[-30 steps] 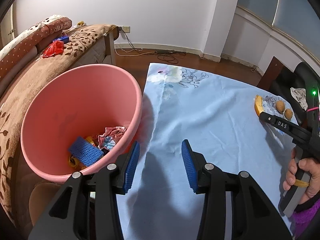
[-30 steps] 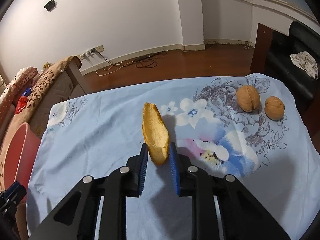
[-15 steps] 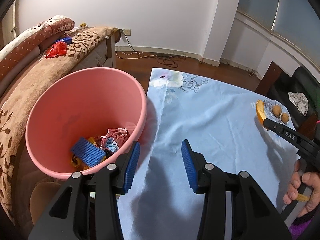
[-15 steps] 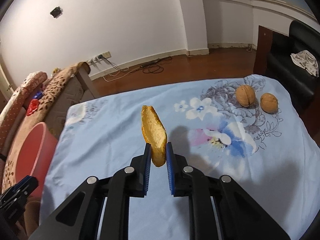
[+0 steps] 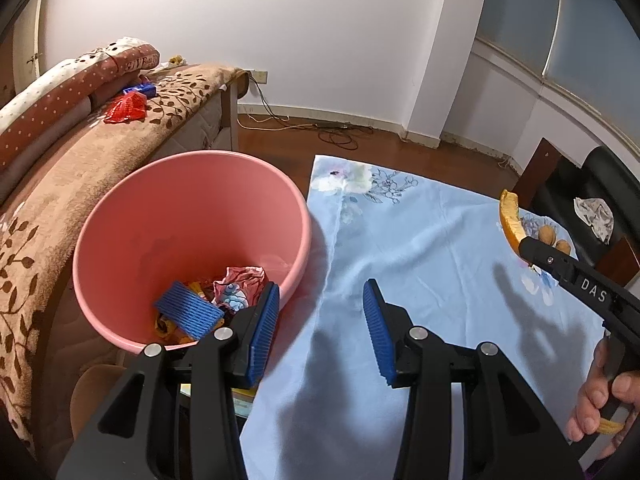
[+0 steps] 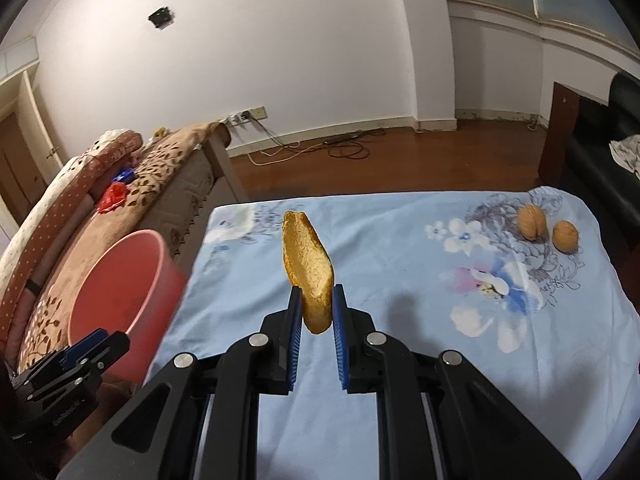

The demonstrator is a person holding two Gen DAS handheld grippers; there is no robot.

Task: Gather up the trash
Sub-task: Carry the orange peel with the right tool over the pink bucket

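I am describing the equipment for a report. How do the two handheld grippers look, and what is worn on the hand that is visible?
Both the left gripper and right gripper are black plastic frames with silver rivets. Their fingers carry ribbed blue pads. The right gripper's side bears white letters "DAS". By the person's hand a purple sleeve edge shows, and something yellow at one digit; what it is cannot be told.

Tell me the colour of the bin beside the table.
Pink, the trash bin; it shows best in the left wrist view, with wrappers inside.
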